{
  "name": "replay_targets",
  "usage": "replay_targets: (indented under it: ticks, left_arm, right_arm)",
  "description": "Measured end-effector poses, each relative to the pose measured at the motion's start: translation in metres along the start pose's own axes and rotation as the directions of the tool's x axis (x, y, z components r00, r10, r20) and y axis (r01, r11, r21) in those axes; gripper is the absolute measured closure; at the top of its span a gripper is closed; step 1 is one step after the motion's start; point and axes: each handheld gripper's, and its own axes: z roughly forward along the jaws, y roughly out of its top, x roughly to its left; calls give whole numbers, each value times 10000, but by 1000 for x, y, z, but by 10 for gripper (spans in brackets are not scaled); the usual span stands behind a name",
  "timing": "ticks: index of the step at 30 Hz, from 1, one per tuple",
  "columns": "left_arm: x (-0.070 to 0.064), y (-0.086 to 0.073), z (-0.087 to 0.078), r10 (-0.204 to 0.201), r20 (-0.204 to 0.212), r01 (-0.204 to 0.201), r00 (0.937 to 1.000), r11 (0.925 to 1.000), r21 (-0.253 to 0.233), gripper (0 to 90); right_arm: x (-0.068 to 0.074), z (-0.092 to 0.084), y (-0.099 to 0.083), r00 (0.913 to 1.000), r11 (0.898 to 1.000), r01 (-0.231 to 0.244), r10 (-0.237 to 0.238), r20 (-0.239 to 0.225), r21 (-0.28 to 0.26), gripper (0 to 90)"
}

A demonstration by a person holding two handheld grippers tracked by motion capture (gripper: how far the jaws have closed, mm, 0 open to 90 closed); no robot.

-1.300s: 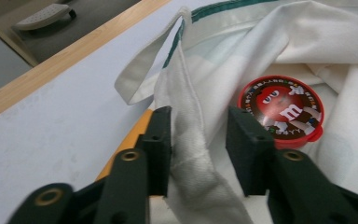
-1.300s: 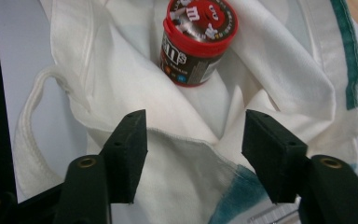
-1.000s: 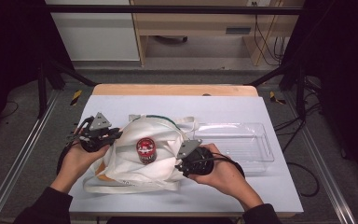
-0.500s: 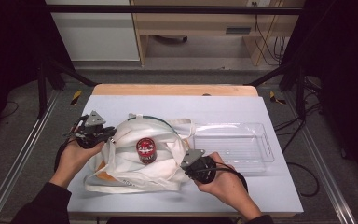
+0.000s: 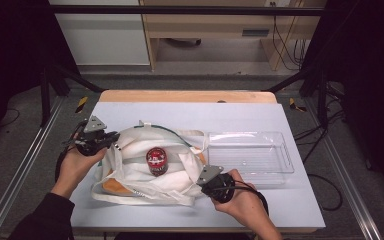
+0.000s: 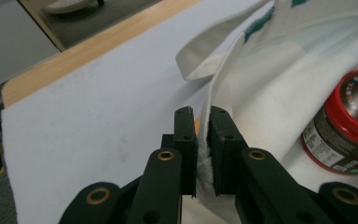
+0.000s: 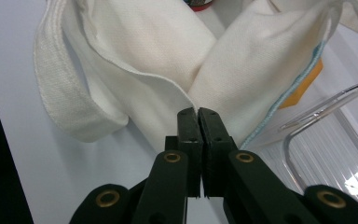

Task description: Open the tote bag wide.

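Two claws pinch the white cloth bag, which lies in the lower middle of the high view on the tabletop. At the left, the left claw is squeezed tight on the bag's rim. At the lower middle, the right claw has just been closing and now nips the cloth edge, its jaws almost touching. A red can stands inside the open bag, and a clear tray sits to the right. To do this well, I think both hands should pull apart slowly and evenly, so the bag mouth opens wide and the can does not tip.
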Motion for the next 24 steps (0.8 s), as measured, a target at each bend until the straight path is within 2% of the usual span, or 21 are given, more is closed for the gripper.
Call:
replay_targets:
  ticks: [4, 7, 12, 17, 20, 24]
  left_arm:
    - [6, 9, -7, 32, -316, -39, 9995, 9997, -229, 821]
    - [7, 8, -4, 13, -287, -19, 9996, 9998, -185, 822]
    - [8, -3, 10, -225, -179, 227, 9996, 9997, 79, 822]
    - [7, -17, 23, -172, -115, 178, 9998, 9982, 570, 822]
    - [8, -24, 28, -382, -42, 384, 9993, 9975, 595, 821]
    - [9, -28, 29, -426, -46, 428, 9991, 9973, 594, 821]
  right_arm:
    - [1, -4, -1, 10000, 10000, 42, -42, -18, -45, 891]
    - [2, -4, -2, 10000, 10000, 14, -14, -26, -15, 891]
    - [2, 0, -6, 9999, 9999, -88, 88, -90, -83, 891]
    - [3, 3, -10, 9998, 9999, -110, 109, -194, -27, 893]
    - [4, 4, -14, 9997, 9998, -176, 177, -176, 33, 893]
    - [5, 4, -15, 9997, 9999, -166, 166, -204, -4, 894]
